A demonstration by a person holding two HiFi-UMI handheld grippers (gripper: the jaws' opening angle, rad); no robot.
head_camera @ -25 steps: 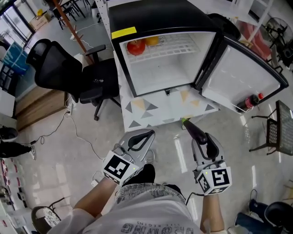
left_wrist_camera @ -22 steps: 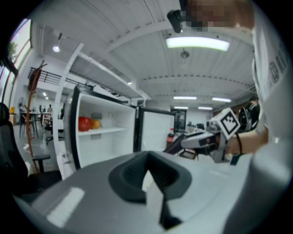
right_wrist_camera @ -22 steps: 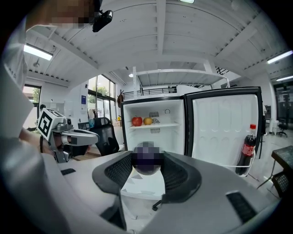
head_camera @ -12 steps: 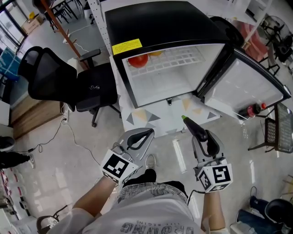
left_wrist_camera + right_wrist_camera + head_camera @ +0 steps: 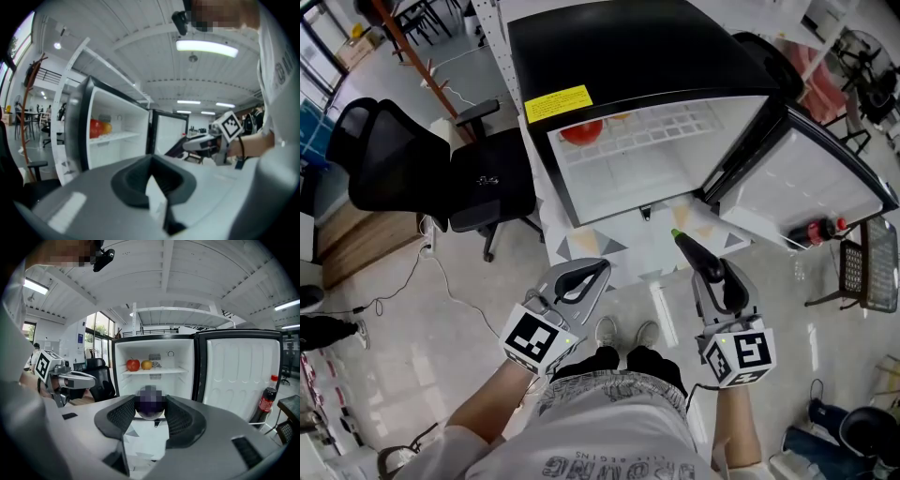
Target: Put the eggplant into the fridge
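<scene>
- Two grippers are held out in front of the person. The right gripper (image 5: 713, 278) has its jaws clamped wide on the body of the eggplant (image 5: 692, 251). The left gripper (image 5: 602, 269) has its jaws together with nothing in them.
- The eggplant is in the air in front of the open fridge (image 5: 623, 52), not yet inside. Its green stem end points toward the fridge.
- The step in hand looks like carrying the eggplant up to the fridge. The door (image 5: 806, 183) already stands wide to the right, so no opening is needed.
- The next move likely calls for reaching forward into the cavity. The eggplant can go on the white shelf (image 5: 159, 372) or the bare floor below it, and then the jaws can part.
- At the left of the shelf sit a red apple (image 5: 133, 364) and a yellow fruit (image 5: 146, 364), just beside each other. The rest of the shelf is free.
- A cola bottle (image 5: 266, 401) stands in the door rack, apart from the opening.
- A black office chair (image 5: 431, 164) stands left of the fridge and is not in the way. Nothing visible blocks the opening.
</scene>
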